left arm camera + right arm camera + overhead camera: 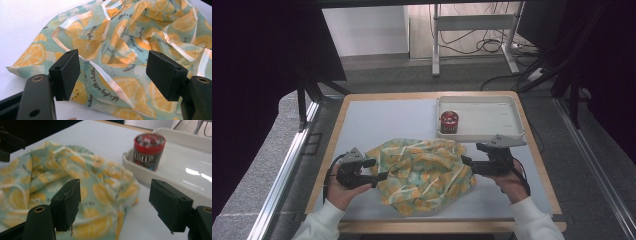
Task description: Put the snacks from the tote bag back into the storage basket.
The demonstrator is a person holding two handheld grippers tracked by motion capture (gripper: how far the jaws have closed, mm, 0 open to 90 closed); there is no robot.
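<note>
A crumpled cloth [424,172] printed with orange slices on pale green lies heaped on the white table top. My left gripper [379,170] sits at its left edge, open, jaws wide apart over a white-trimmed hem of the cloth [110,62] without pinching it. My right gripper [465,161] is at the cloth's right edge, open, with nothing between its jaws; the cloth [75,185] lies just ahead of them. A small red and dark can [449,122] stands in a white tray [507,107], and the can [149,151] rests beyond the right jaws.
The tray [197,147] stands at the back right of the table, close behind my right gripper. A wooden rim [432,95] borders the table. Bare white surface [382,122] lies at the back left.
</note>
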